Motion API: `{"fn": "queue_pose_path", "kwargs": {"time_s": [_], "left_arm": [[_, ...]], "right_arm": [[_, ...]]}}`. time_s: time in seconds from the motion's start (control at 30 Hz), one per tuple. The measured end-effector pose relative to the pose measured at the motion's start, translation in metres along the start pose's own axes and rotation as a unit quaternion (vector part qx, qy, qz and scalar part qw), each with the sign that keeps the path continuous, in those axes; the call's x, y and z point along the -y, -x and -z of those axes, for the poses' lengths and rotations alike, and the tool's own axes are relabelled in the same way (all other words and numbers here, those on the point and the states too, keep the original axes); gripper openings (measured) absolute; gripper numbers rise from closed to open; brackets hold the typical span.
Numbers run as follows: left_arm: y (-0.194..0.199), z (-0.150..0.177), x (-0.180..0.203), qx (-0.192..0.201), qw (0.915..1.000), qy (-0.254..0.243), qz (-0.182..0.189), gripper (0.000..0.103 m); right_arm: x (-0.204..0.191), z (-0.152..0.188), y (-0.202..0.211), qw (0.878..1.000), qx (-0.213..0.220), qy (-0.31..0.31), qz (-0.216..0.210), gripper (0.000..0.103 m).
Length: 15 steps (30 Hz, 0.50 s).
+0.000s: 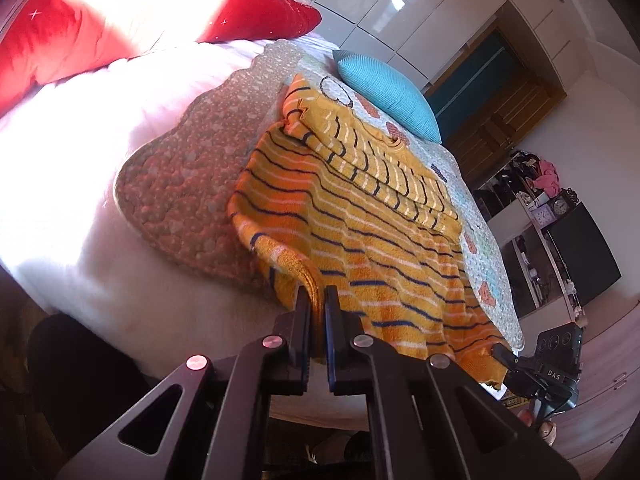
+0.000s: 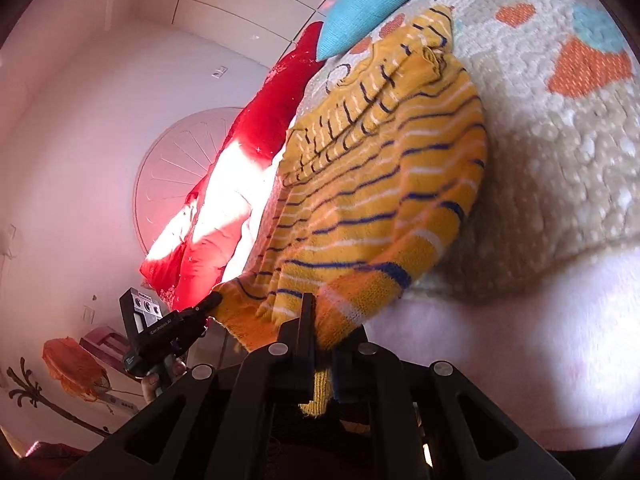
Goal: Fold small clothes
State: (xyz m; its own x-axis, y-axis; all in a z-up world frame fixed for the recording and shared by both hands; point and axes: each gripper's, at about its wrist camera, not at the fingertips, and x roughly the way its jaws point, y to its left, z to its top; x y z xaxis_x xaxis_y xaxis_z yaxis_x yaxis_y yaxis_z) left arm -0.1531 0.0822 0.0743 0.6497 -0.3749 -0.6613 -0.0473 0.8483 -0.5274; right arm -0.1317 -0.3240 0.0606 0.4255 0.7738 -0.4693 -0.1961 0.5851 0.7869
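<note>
Left wrist view: my left claw [image 1: 318,300] clamps the striped sweater's [image 1: 360,240] hem. My right claw [image 2: 320,320] pinches its other corner over the bed [image 2: 540,320].

Sweater [image 1: 360,216] yellow-orange — navy, white stripes; pillow [image 1: 390,92] turquoise; cushion [image 1: 132,12] red.

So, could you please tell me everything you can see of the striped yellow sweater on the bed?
The striped yellow sweater is a fuzzy knit, mustard-orange with thin navy and white stripes. Its far part lies on the patterned quilt, with one sleeve folded across the chest near the neckline. The near hem is lifted off the bed and pulled taut: the left gripper is clamped on one corner, the right gripper on the other. A blue cushion sits just beyond it.
</note>
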Motion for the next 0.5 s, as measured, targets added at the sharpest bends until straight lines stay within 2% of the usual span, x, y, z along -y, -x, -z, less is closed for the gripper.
{"fn": "queue_pose_path", "kwargs": {"time_s": [0.13,0.27,0.37,0.43,0.5], "left_arm": [[-0.023,-0.064,0.02,0.027,0.9993,-0.026,-0.003,0.005],[-0.079,-0.149,0.042,0.025,0.9994,-0.021,-0.005,0.005],[-0.137,-0.2,0.045,0.009,0.9994,-0.004,-0.033,0.006],[-0.17,-0.217,0.044,-0.013,0.9978,-0.003,-0.065,0.006],[-0.188,-0.224,0.039,-0.028,0.9963,0.004,-0.081,0.006]], "right_arm": [[-0.022,-0.068,-0.012,0.999,0.032,0.038,0.002,0.007],[-0.025,-0.153,-0.038,0.997,0.068,0.039,0.021,0.007],[-0.002,-0.206,-0.074,0.995,0.072,0.014,0.072,0.009],[0.024,-0.228,-0.099,0.991,0.061,-0.017,0.119,0.01],[0.052,-0.24,-0.117,0.989,0.041,-0.051,0.134,0.013]]}}
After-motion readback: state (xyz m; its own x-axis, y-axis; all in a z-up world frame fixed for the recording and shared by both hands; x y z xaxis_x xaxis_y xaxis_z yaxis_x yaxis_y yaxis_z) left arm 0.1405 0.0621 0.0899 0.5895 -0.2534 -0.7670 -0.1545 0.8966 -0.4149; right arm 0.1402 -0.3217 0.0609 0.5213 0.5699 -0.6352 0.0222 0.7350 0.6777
